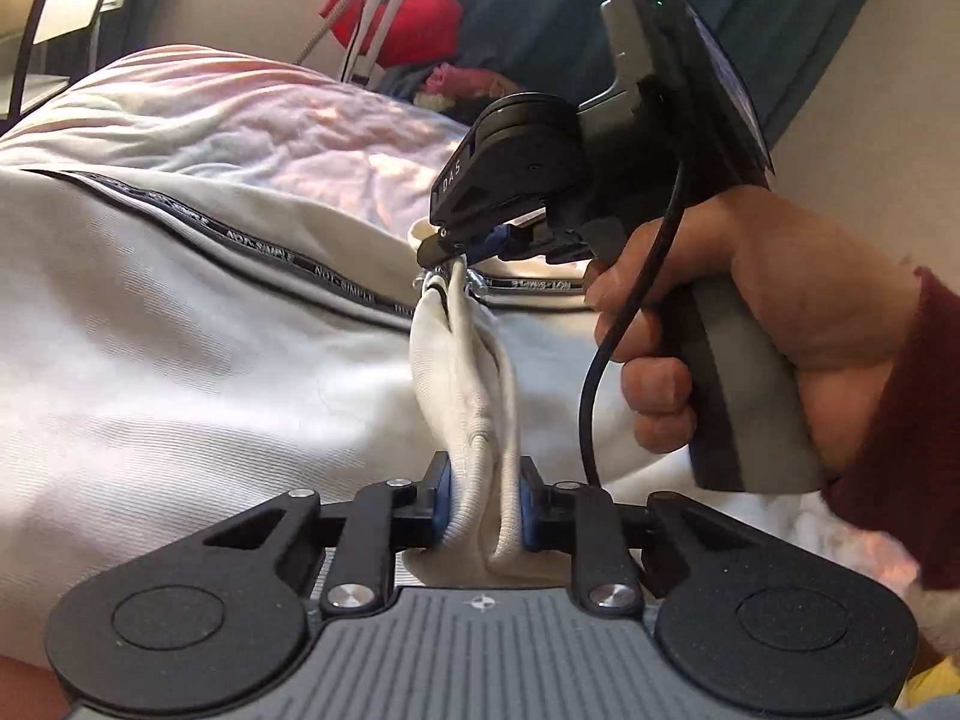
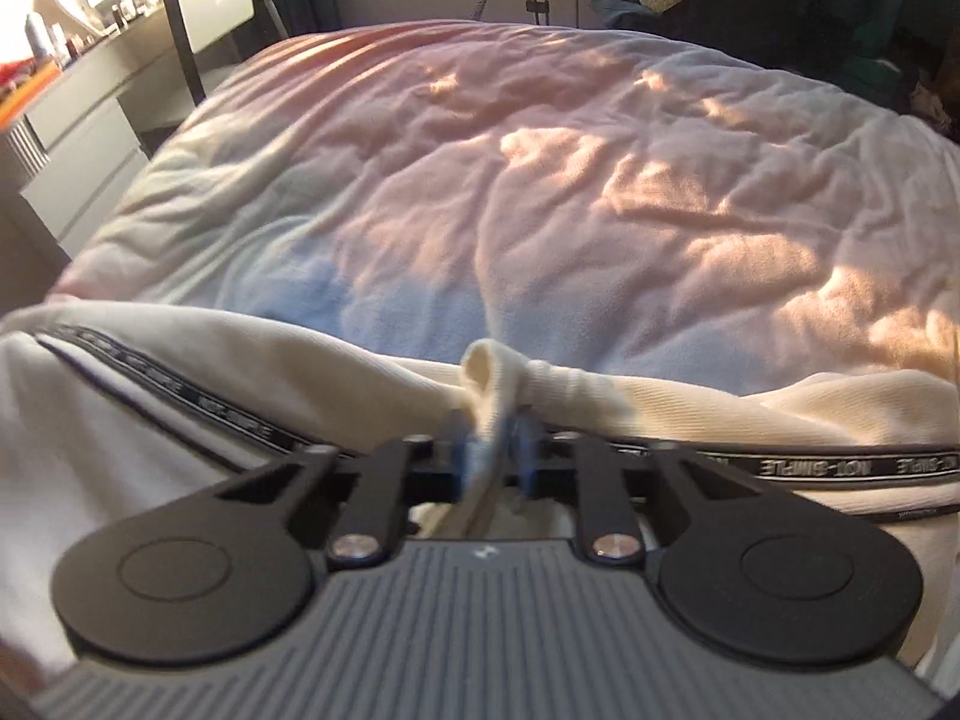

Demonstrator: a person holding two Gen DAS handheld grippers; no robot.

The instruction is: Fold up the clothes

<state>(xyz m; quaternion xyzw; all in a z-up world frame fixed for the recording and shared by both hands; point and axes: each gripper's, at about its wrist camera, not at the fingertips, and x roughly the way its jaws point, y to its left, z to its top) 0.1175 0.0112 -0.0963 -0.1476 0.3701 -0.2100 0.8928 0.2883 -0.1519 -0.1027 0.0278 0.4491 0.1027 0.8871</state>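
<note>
Cream-white knit garment with a black lettered tape stripe (image 1: pixel 198 324) spread across the near edge of the pink-and-white rumpled bed cover (image 2: pixel 540 180), ribbed hem bunched and lifted between both tools. Left gripper (image 1: pixel 480 501) clamped narrow on that ribbed fold; right gripper (image 1: pixel 447 252), held in a hand (image 1: pixel 750 324), pinched on the same band further along. Soft, light, limp cloth, likely to sag and slide; best taken at the thicker ribbed edge or seams.
</note>
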